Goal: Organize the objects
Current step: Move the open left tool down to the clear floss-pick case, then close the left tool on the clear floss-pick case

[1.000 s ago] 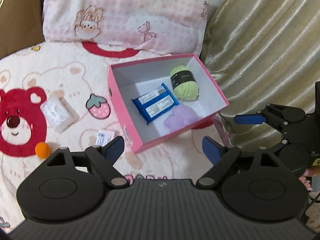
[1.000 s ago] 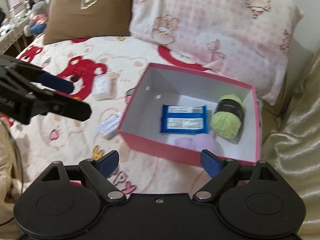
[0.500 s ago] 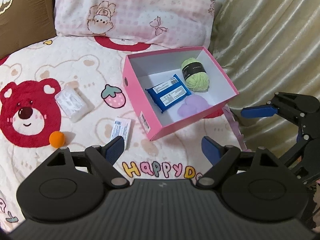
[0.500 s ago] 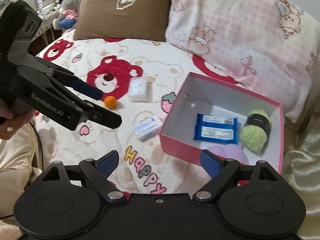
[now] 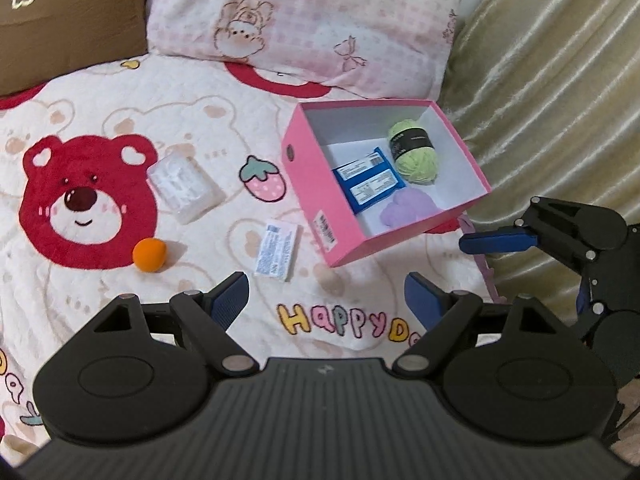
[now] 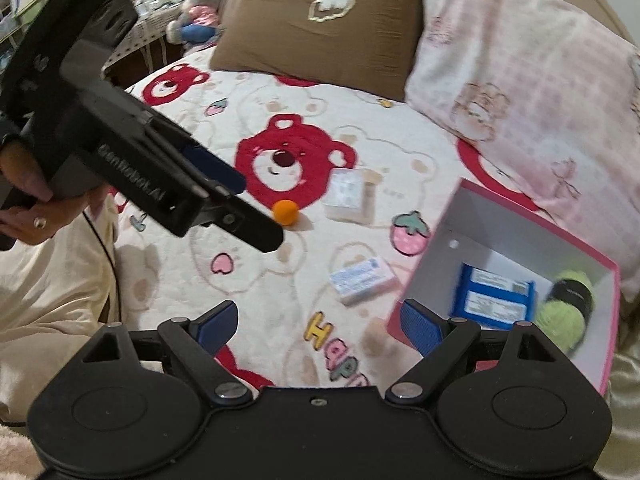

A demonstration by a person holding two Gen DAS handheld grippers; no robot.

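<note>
A pink box [image 5: 306, 184] [image 6: 416, 280] lies on the bear blanket and holds a blue packet [image 5: 370, 186] [image 6: 494, 298], a green yarn ball [image 5: 414, 156] [image 6: 566, 310] and a purple thing [image 5: 408, 208]. Outside it lie an orange ball [image 5: 149, 255] [image 6: 285, 212], a clear plastic pack [image 5: 184, 188] [image 6: 348, 196] and a small white-blue packet [image 5: 278, 249] [image 6: 362, 280]. My left gripper [image 5: 326, 300] is open and empty, held above the blanket near the white-blue packet. My right gripper [image 6: 318, 322] is open and empty, in front of the box's left corner.
A pink checked pillow [image 5: 304, 20] [image 6: 520, 52] and a brown pillow [image 5: 60, 20] [image 6: 320, 20] stand behind. A gold quilt [image 5: 552, 100] rises right of the box. The right gripper's body [image 5: 568, 232] shows right of the box; the left one [image 6: 120, 152] is at the left.
Both grippers have drawn back and swung left from the box. The orange ball, plastic pack and white-blue packet have come further into view. Both jaws stay open.
</note>
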